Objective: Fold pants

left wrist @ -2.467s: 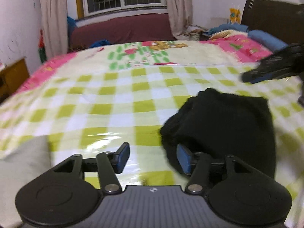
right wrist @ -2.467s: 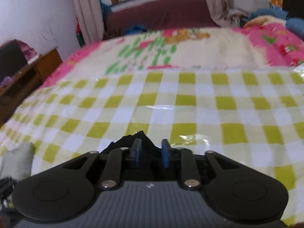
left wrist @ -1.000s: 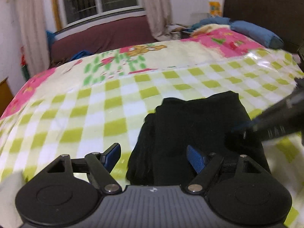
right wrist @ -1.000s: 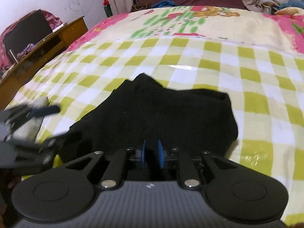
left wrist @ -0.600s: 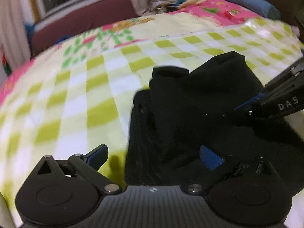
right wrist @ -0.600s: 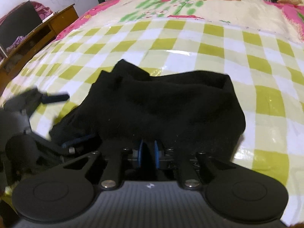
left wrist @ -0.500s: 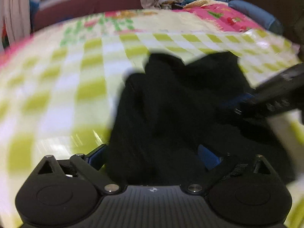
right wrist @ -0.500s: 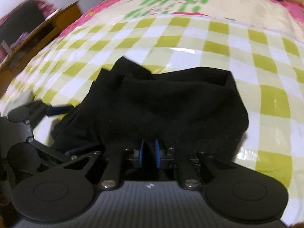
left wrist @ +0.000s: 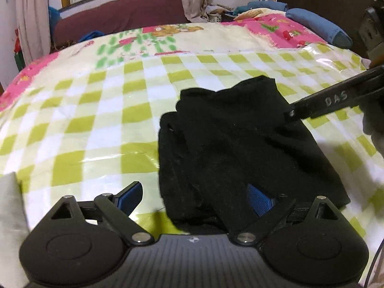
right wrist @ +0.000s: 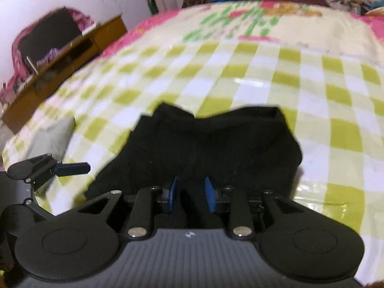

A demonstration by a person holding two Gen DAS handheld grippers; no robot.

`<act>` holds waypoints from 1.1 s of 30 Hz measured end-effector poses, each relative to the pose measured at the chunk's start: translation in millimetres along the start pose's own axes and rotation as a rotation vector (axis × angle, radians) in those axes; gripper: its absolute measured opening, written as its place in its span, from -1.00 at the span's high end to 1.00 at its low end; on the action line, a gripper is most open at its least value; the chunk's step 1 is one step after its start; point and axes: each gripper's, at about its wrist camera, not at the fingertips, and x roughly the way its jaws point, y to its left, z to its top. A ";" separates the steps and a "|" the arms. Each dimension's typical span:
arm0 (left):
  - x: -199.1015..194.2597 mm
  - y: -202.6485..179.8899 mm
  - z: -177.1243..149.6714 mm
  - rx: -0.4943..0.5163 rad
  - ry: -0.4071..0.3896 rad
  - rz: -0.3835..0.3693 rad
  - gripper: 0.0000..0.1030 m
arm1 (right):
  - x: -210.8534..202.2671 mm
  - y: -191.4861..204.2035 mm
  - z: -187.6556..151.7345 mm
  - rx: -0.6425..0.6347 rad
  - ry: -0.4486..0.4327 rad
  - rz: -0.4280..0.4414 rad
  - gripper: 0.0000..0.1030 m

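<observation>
With pants [left wrist: 235, 144] bunched in a folded stack on bedsheet [left wrist: 96, 110], both grippers sit released; left gripper [left wrist: 194, 199] straddles near edge, right gripper [right wrist: 190, 194] apart over cloth, prob. to tidy.

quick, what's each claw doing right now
left claw: open wide, straddling the near edge of the black pants
right claw: open, holding nothing

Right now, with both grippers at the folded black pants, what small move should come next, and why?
Probably draw both grippers back. The black pants already lie as a compact folded stack on the checked cover. The left gripper is open wide around the near edge, and the right gripper has its fingers apart, so neither grips the cloth.
</observation>
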 end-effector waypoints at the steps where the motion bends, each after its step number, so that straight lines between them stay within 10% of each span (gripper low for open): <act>1: -3.4 -0.9 -2.9 0.003 -0.003 0.011 -1.00 | -2.9 0.5 -1.5 0.018 -0.018 -0.015 0.44; 7: -5.7 -0.4 -11.6 -0.117 0.031 0.083 -1.00 | 33.6 9.2 -10.7 0.095 0.049 -0.113 0.32; 13: -32.6 -30.5 -12.0 -0.035 -0.069 0.160 -1.00 | -33.9 42.2 -25.0 0.069 -0.083 -0.176 0.33; 33: -40.1 -79.4 -55.8 0.025 -0.089 0.148 -1.00 | -88.0 62.0 -133.3 0.196 -0.101 -0.402 0.11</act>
